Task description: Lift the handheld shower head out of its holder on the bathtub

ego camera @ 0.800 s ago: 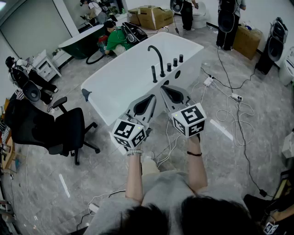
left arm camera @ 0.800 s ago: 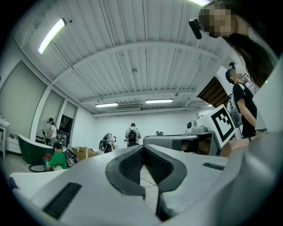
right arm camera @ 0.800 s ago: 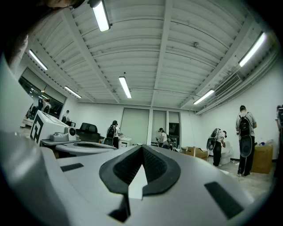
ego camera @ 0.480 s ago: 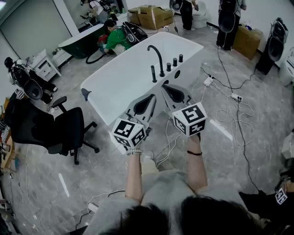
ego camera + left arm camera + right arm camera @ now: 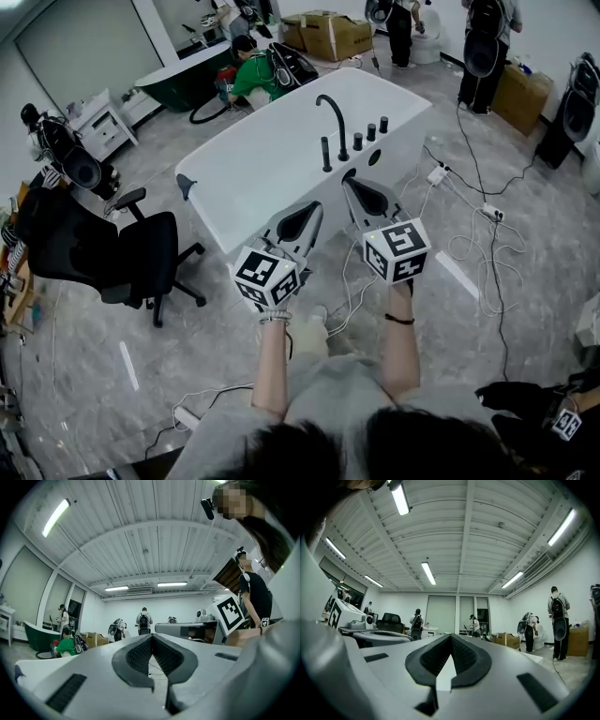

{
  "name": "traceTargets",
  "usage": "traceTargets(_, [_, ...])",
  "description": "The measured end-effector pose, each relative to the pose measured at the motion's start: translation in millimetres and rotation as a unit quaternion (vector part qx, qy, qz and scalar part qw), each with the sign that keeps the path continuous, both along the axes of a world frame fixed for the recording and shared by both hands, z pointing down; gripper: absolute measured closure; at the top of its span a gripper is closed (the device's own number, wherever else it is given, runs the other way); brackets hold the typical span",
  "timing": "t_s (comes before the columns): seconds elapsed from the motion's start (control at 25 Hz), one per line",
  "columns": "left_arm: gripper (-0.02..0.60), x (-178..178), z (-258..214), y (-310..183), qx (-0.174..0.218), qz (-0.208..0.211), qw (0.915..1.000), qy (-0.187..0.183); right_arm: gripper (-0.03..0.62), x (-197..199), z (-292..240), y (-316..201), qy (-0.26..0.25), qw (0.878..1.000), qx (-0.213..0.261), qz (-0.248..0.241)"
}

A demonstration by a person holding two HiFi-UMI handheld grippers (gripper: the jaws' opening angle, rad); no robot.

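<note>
Bathtub (image 5: 272, 159) unchanged; left tool (image 5: 315, 206) and right tool (image 5: 350, 182) stay closed, empty.

A black office chair (image 5: 141, 258) stands on a grey marbled floor (image 5: 84, 366). Just behind the chair is a low white cabinet (image 5: 98, 131). Farther back from the chair sits a dark green tub (image 5: 178, 84), with a person in a green top (image 5: 253, 75) crouched at its right end. Beyond that person, still farther from the chair, lie cardboard boxes (image 5: 336, 36). Well to the chair's right, white cables (image 5: 487, 244) loop across the floor from a power strip (image 5: 437, 174), and a person in black (image 5: 484, 47) stands at the far wall.
</note>
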State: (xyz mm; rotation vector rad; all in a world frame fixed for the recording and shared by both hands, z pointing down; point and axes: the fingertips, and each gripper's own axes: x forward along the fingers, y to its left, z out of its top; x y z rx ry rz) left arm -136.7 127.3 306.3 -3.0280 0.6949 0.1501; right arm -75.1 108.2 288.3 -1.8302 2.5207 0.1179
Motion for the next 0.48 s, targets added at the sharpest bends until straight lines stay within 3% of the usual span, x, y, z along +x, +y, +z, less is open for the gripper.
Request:
traceTargets(0.24, [0.577,-4,21,-20,-0.028,-0.012,0.9995,-0.008,0.594,3,28,-17,-0.010,0.999,-0.033,0.003])
traceTargets(0.48, [0.577,23,32,-42,-0.047,0.001,0.9989,-0.008,0.594,18,41,-37,-0.010,0.999,-0.050,-0.001])
